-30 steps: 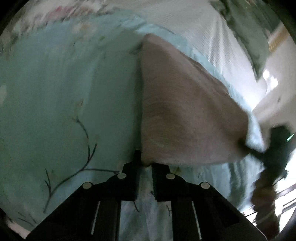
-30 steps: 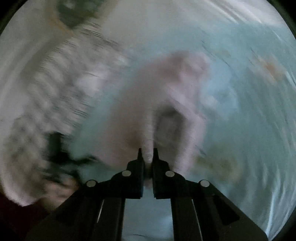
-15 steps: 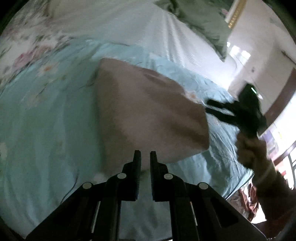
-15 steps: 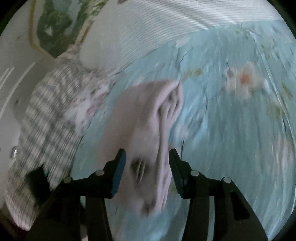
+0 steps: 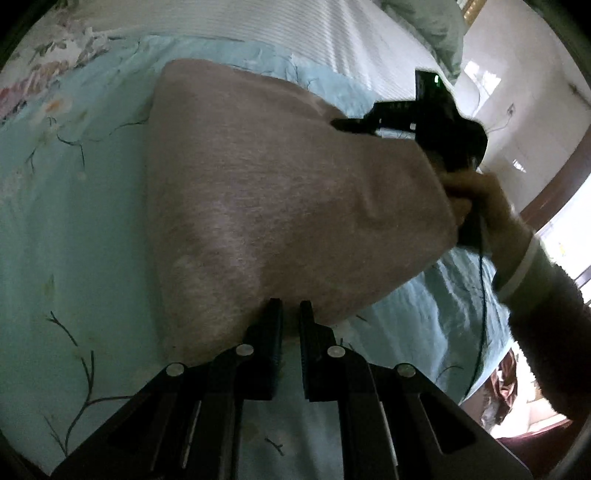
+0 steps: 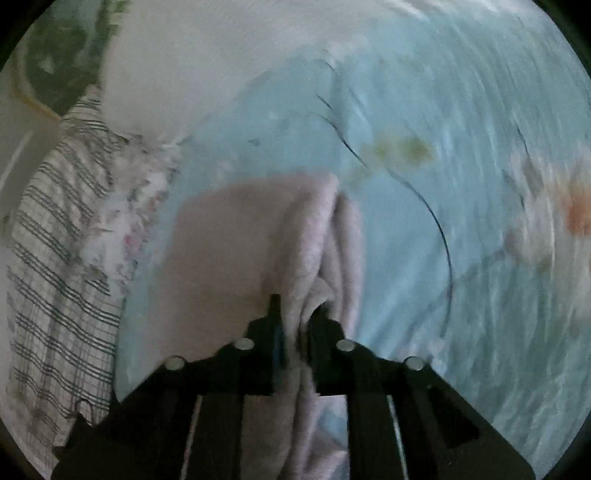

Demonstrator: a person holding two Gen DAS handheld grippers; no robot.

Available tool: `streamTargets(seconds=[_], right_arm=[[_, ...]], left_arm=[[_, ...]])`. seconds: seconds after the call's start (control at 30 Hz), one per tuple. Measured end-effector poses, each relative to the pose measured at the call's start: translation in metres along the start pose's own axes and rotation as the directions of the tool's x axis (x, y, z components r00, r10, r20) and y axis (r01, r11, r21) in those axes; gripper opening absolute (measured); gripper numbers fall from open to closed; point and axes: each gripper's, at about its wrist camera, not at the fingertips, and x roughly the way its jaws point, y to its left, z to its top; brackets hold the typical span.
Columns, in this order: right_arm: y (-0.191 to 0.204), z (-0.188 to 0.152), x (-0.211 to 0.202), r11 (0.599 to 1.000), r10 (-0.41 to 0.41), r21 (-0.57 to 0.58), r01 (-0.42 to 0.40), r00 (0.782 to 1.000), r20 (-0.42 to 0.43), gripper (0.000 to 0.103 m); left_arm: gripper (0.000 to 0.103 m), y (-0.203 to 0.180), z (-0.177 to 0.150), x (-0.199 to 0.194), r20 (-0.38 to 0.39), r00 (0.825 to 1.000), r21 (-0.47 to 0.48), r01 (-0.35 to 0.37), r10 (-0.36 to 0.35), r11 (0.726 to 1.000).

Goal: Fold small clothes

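Observation:
A folded pale pink-beige garment (image 5: 280, 199) lies on a light blue floral bedspread (image 5: 66, 229). My left gripper (image 5: 290, 306) is shut, its tips at the garment's near edge; whether cloth is pinched between them is hidden. My right gripper (image 6: 295, 306) is shut on the layered edge of the garment (image 6: 229, 236), with folds of cloth bunched between the fingers. In the left wrist view the right gripper (image 5: 417, 118) and the hand holding it sit at the garment's far right corner.
A white striped sheet (image 5: 295, 26) and a green pillow (image 5: 436, 29) lie beyond the bedspread. A checked cloth (image 6: 55, 258) and a floral one (image 6: 125, 221) lie left of the garment. The bed's edge drops off at the right (image 5: 495, 369).
My right gripper was open around the garment's edge and has shut on it. My left gripper has moved closer to the garment's near edge.

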Motion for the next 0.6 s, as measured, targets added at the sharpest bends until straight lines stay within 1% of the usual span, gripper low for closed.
streamTargets(seconds=[0.03,0.07,0.1,0.13,0.17,0.2,0.23,0.27,0.3,0.33,0.4,0.47,0.5,0.53,0.57,0.6], right_arm=[[-0.002,-0.002,-0.005,1.000,0.013,0.012,-0.013,1.000,0.012,0.024],[-0.002,-0.005,-0.015,1.000,-0.001,0.022,0.000,1.000,0.030,0.027],[0.003,-0.007,-0.029,0.999,-0.034,0.020,0.033,0.998,0.062,0.029],[0.011,-0.009,-0.045,0.999,-0.049,0.004,0.049,0.993,0.106,0.029],[0.021,-0.012,-0.062,0.999,-0.033,-0.016,0.036,0.989,0.147,0.029],[0.033,-0.017,-0.078,0.999,0.011,-0.042,-0.004,0.984,0.177,0.029],[0.048,-0.024,-0.091,0.995,0.066,-0.083,-0.051,0.980,0.186,0.029],[0.063,-0.033,-0.099,0.988,0.102,-0.133,-0.079,0.978,0.180,0.029],[0.073,-0.040,-0.103,0.982,0.114,-0.171,-0.084,0.978,0.172,0.029],[0.084,-0.053,-0.104,0.975,0.107,-0.209,-0.073,0.982,0.156,0.029],[0.089,-0.070,-0.094,0.976,0.061,-0.214,-0.033,0.991,0.122,0.029],[0.077,-0.090,-0.079,0.980,0.011,-0.197,0.004,0.997,0.075,0.029],[0.069,-0.096,-0.073,0.984,-0.010,-0.177,0.020,0.998,0.057,0.029],[0.057,-0.104,-0.064,0.989,-0.032,-0.141,0.036,0.999,0.027,0.024],[0.046,-0.109,-0.055,0.993,-0.041,-0.111,0.042,0.999,0.006,0.022],[0.035,-0.115,-0.050,0.996,-0.039,-0.086,0.039,0.999,-0.002,0.014]], left_arm=[[0.007,0.000,0.000,-0.001,-0.004,1.000,0.002,0.001,-0.001,1.000],[0.007,-0.002,0.000,-0.004,-0.007,1.000,0.012,0.000,0.000,1.000],[0.007,-0.005,0.001,-0.010,-0.003,1.000,0.030,-0.006,0.006,1.000],[0.007,-0.007,0.003,-0.014,0.002,1.000,0.043,-0.009,0.009,0.999],[0.007,-0.012,0.005,-0.023,0.023,1.000,0.069,-0.015,0.013,0.997],[0.009,-0.013,0.008,-0.031,0.046,0.999,0.084,-0.018,0.015,0.996],[0.014,-0.017,0.009,-0.035,0.063,0.998,0.089,-0.020,0.015,0.996],[0.017,-0.016,0.016,-0.042,0.097,0.995,0.082,-0.030,0.022,0.996],[0.019,-0.015,0.018,-0.047,0.114,0.993,0.071,-0.037,0.029,0.997],[0.020,-0.011,0.024,-0.048,0.134,0.990,0.048,-0.043,0.036,0.998],[0.020,0.004,0.037,-0.044,0.153,0.988,-0.011,-0.037,0.038,0.999],[0.020,0.017,0.044,-0.038,0.151,0.987,-0.042,-0.043,0.049,0.998],[0.020,0.025,0.045,-0.030,0.135,0.988,-0.056,-0.062,0.069,0.996],[0.018,0.031,0.046,-0.025,0.121,0.989,-0.064,-0.078,0.086,0.995],[0.012,0.041,0.046,-0.017,0.088,0.991,-0.080,-0.096,0.103,0.992],[0.010,0.050,0.046,-0.011,0.071,0.992,-0.096,-0.093,0.100,0.991]])
